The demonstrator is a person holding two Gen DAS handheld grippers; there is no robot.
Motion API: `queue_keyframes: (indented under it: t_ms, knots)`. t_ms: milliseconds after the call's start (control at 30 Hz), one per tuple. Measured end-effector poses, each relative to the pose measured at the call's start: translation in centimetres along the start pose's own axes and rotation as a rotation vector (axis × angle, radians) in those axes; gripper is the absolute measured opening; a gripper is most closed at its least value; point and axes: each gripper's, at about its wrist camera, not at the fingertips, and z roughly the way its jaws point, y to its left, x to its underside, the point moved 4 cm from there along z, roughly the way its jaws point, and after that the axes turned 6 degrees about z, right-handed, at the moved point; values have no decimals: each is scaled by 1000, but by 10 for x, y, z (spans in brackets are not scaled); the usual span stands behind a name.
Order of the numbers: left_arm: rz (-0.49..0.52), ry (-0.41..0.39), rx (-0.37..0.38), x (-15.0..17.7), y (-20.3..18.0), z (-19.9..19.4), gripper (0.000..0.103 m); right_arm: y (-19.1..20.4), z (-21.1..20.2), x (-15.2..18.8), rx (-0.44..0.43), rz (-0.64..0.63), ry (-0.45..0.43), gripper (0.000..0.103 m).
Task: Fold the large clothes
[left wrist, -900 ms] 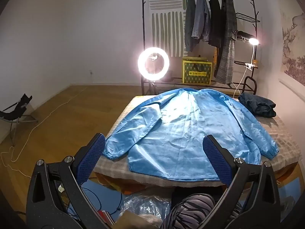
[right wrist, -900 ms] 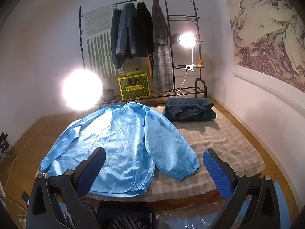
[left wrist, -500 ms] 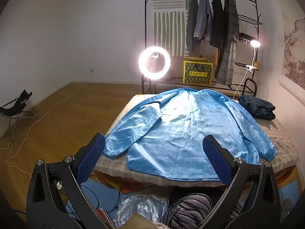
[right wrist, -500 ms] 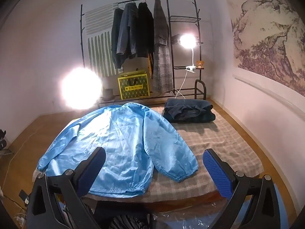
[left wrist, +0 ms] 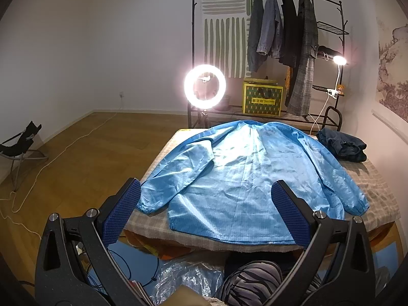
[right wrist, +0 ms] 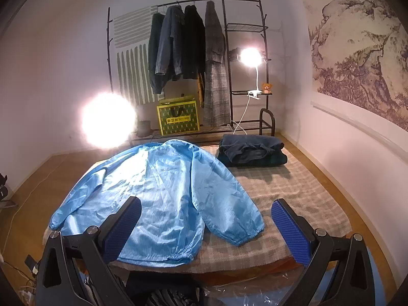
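A large light-blue jacket (left wrist: 244, 176) lies spread flat on the checked table cover (left wrist: 374, 186), collar at the far end, hem toward me and both sleeves laid out at the sides. In the right wrist view the same jacket (right wrist: 163, 191) fills the left half of the table (right wrist: 293, 199). My left gripper (left wrist: 207, 213) hangs open above the near hem with nothing between its blue pads. Also open and holding nothing, my right gripper (right wrist: 206, 225) hovers near the right sleeve cuff (right wrist: 242, 237). Neither touches the cloth.
A folded dark-blue garment (right wrist: 251, 150) sits at the table's far right corner. Behind the table stand a clothes rack (left wrist: 280, 33) with hanging coats, a ring light (left wrist: 204, 86), a clip lamp (right wrist: 251, 57) and a yellow-green box (left wrist: 262, 99). Plastic wrap (left wrist: 186, 280) and cables lie below the near edge.
Both views have drawn back and tilted slightly, so the jacket sits a little lower and smaller. The jacket has not moved and both grippers stay open.
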Motion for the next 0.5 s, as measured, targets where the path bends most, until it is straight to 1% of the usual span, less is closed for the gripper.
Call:
queue_keyframes:
  t_ms: [500]
  knots:
    - [-5, -9, -4, -4, 4, -3, 103, 2, -1, -2, 1, -12, -10, 103]
